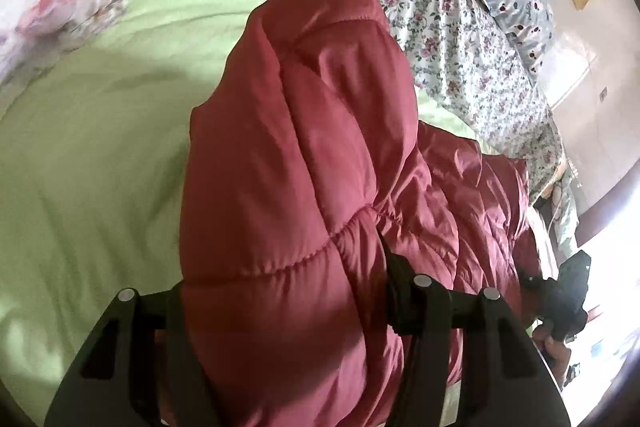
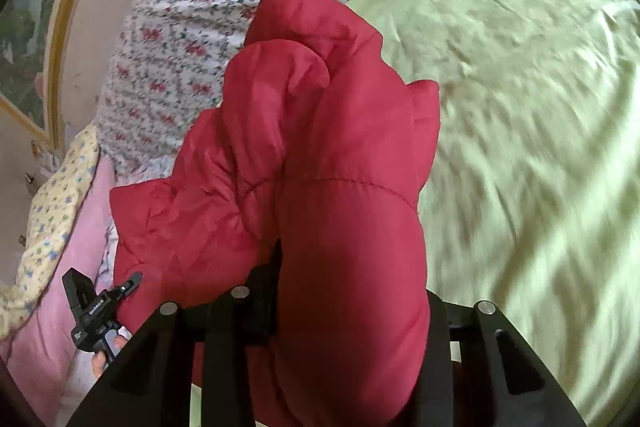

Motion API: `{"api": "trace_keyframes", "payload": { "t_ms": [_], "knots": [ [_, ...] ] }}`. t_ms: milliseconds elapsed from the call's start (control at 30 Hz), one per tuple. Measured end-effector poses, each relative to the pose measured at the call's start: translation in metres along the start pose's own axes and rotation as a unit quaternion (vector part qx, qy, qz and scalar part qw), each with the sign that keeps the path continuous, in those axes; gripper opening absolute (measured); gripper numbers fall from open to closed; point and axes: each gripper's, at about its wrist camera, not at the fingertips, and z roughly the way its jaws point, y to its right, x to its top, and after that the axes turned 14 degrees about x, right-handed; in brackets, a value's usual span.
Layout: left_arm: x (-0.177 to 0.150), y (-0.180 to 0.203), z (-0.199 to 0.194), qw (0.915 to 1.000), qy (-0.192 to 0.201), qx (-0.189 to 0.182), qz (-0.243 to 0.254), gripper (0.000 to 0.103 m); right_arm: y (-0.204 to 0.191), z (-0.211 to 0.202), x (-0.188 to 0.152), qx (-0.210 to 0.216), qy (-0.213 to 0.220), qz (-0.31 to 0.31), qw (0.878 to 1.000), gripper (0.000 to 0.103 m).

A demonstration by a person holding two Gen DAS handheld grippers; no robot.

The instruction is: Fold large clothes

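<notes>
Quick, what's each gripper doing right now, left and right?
Left gripper: closed on the red puffer jacket.
Right gripper: closed on the same jacket.

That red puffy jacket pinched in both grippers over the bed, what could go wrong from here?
The jacket is thick and slippery-looking, so it might slide out of the left gripper or right gripper. Bunched, hanging fabric could fold crooked. It might also drag and rumple the green blanket.

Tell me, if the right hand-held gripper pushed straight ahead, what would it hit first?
Probably nothing new: the red puffer jacket it grips fills its path. Beyond that lies the floral bedding, though depth is unclear.
</notes>
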Motion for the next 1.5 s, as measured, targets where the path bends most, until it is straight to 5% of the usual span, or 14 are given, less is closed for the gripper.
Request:
{"api": "trace_keyframes", "payload": {
  "t_ms": [300, 433, 533, 900, 1133, 1500],
  "knots": [
    [-0.035, -0.008, -0.018, 0.9997, -0.015, 0.004, 0.016, 0.056, -0.001, -0.011, -0.024, -0.007, -0.025, 0.002, 1.0, 0.038],
    [-0.04, -0.013, -0.01, 0.9995, -0.018, 0.023, 0.011, 0.067, 0.005, -0.011, -0.027, -0.007, -0.031, 0.017, 0.999, 0.042],
    [-0.041, -0.01, -0.01, 0.9982, -0.011, 0.057, 0.016, 0.08, 0.006, -0.01, -0.027, -0.018, -0.032, 0.017, 0.999, 0.048],
    [-0.043, -0.008, -0.021, 0.9953, 0.009, 0.097, 0.007, 0.091, 0.007, -0.021, -0.027, -0.053, -0.004, 0.023, 0.998, 0.077],
    [-0.042, -0.005, -0.033, 0.9872, 0.047, 0.152, 0.011, 0.102, -0.003, -0.026, -0.024, -0.088, 0.015, -0.009, 0.996, 0.081],
    [-0.037, -0.009, -0.041, 0.9802, 0.082, 0.18, -0.001, 0.103, -0.01, -0.027, -0.021, -0.124, 0.026, -0.046, 0.991, 0.086]
  ]
}}
